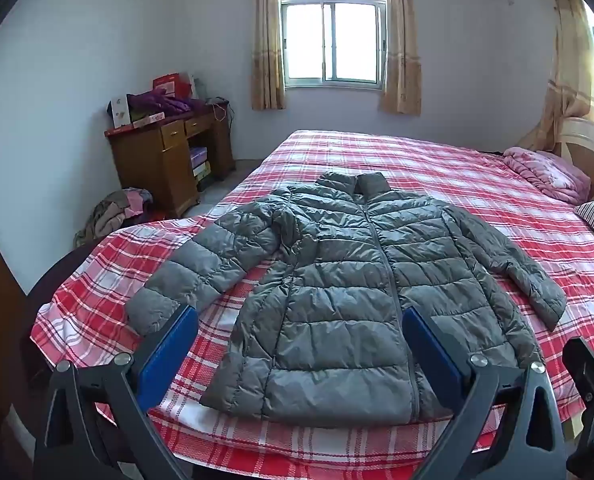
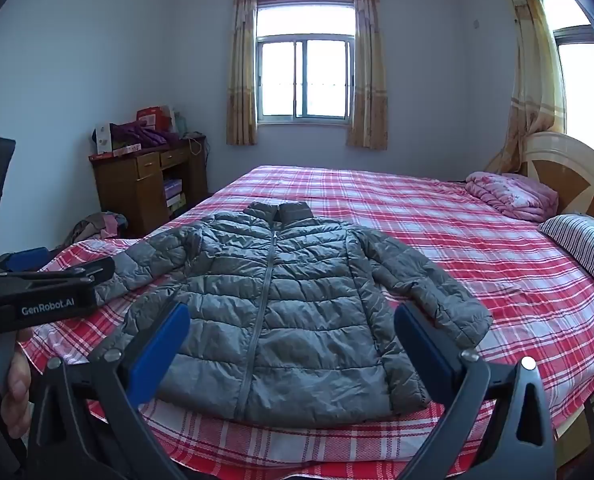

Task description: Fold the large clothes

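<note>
A grey quilted puffer jacket [image 1: 337,292] lies flat and zipped, front up, on the red plaid bed [image 1: 477,184], collar away from me and both sleeves spread outward. It also shows in the right wrist view [image 2: 281,312]. My left gripper [image 1: 300,316] is open and empty, held above the jacket's hem near the bed's foot. My right gripper [image 2: 292,314] is open and empty, also above the hem. The left gripper's body [image 2: 45,292] shows at the left of the right wrist view, with a hand on it.
A folded pink quilt [image 2: 513,196] and a striped pillow [image 2: 585,248] lie by the wooden headboard [image 2: 577,172] on the right. A cluttered wooden desk [image 1: 169,152] stands at the left wall, with a pile of clothes [image 1: 117,212] on the floor.
</note>
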